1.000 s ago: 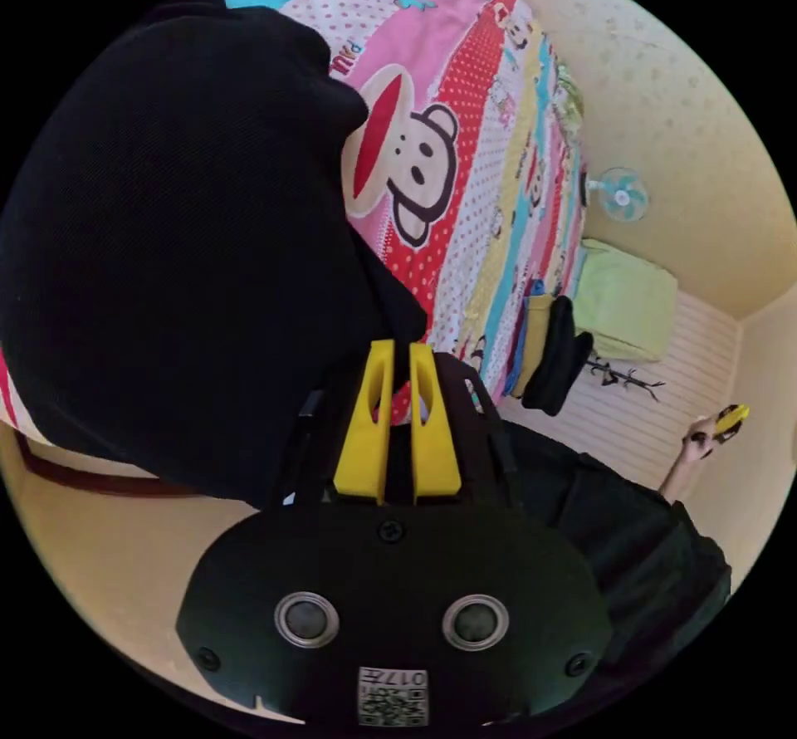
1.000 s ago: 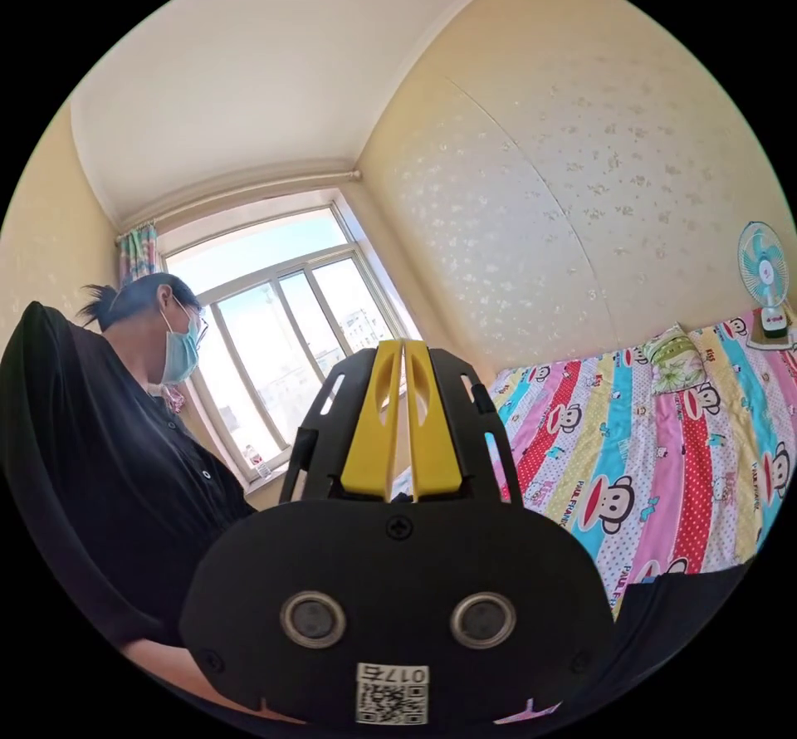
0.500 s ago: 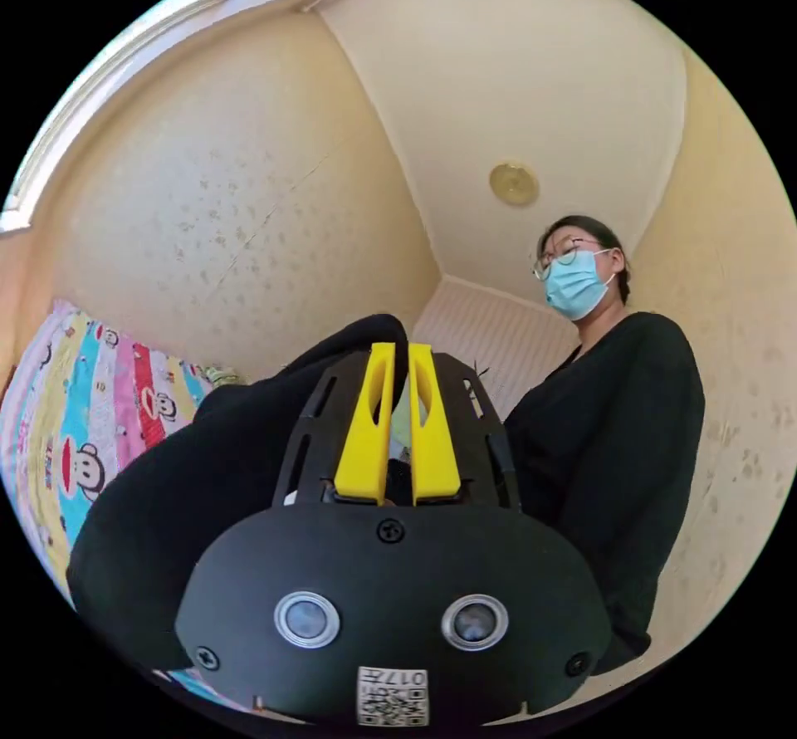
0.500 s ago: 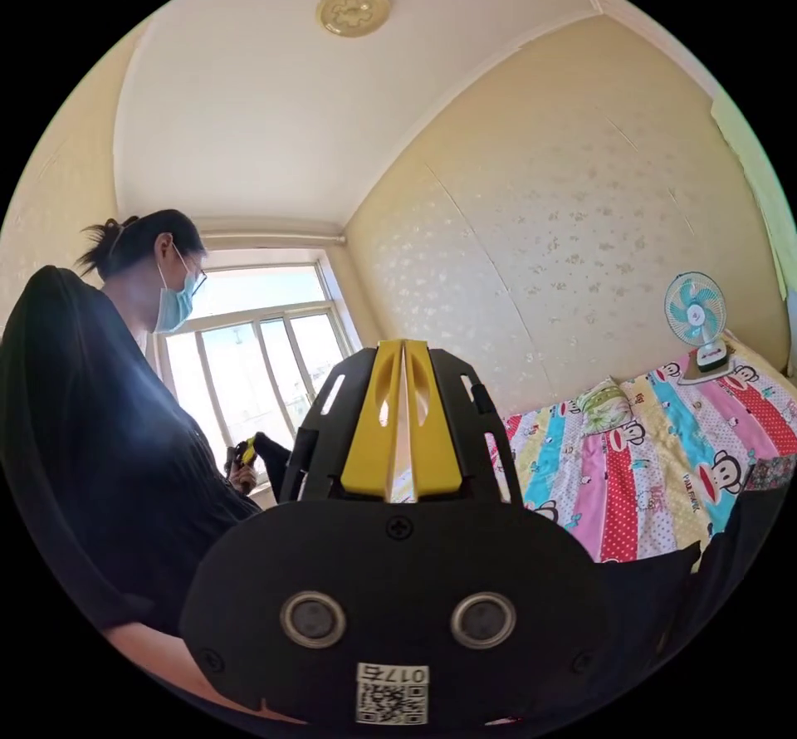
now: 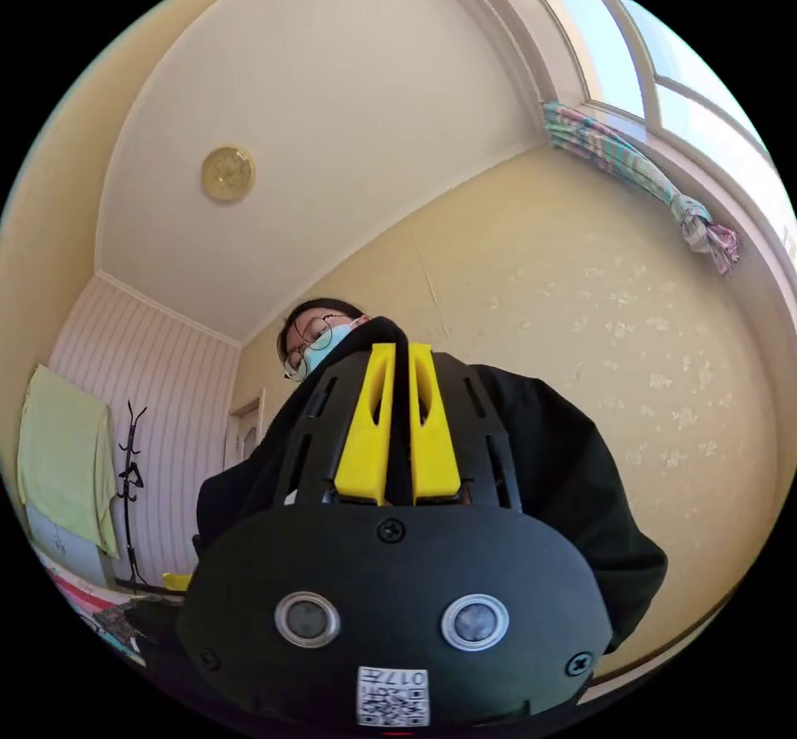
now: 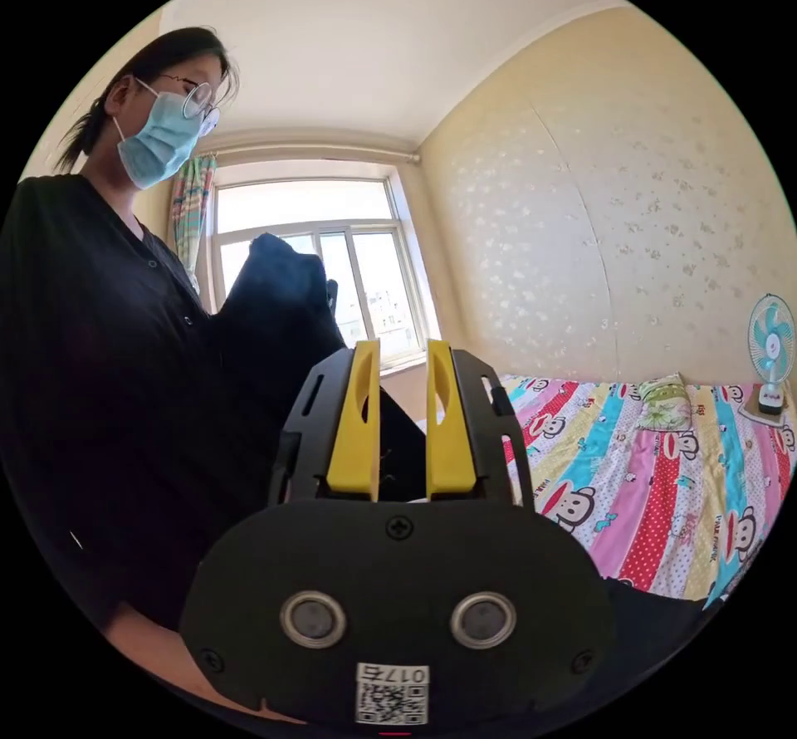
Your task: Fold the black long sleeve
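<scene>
In the left gripper view the left hand-held gripper has its yellow jaws drawn close with a strip of the black long sleeve pinched between them; the cloth rises over the jaw tips at the frame's centre, and behind it the dark fabric merges with the person's black top, so where garment ends and clothing begins is hard to make out. The black gripper housing covers the lower middle of both frames and hides whatever lies below. In the right gripper view the right hand-held gripper has its jaws parted with nothing pressed between them; beyond the gap, a bunched mass of the black long sleeve stands raised at centre left in front of the window. The bed, with its striped cartoon-monkey cover, fills the lower right of that frame and is cut off by the frame's edge, with a small fan at the far right. The left gripper view shows pale yellow walls, a round ceiling fitting at upper left, a tied curtain at upper right, and a green towel beside a coat stand at lower left.
</scene>
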Demonstrator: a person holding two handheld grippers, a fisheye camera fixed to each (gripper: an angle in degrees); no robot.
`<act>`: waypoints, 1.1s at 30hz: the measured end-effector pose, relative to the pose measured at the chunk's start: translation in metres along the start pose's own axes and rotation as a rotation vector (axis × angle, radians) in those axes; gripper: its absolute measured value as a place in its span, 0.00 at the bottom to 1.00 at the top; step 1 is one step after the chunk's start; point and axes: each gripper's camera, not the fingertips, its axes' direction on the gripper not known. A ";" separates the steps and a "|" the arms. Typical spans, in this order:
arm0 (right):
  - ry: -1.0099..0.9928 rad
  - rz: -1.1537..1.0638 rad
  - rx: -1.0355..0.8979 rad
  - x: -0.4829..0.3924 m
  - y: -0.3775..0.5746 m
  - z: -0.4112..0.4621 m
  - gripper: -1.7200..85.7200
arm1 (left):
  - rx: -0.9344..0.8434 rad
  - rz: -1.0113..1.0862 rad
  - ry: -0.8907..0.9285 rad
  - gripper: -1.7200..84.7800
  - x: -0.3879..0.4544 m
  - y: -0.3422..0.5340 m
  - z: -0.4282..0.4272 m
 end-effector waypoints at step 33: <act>0.070 0.066 -0.010 -0.027 0.040 0.064 0.05 | 0.079 -0.033 -0.108 0.04 -0.095 0.090 0.054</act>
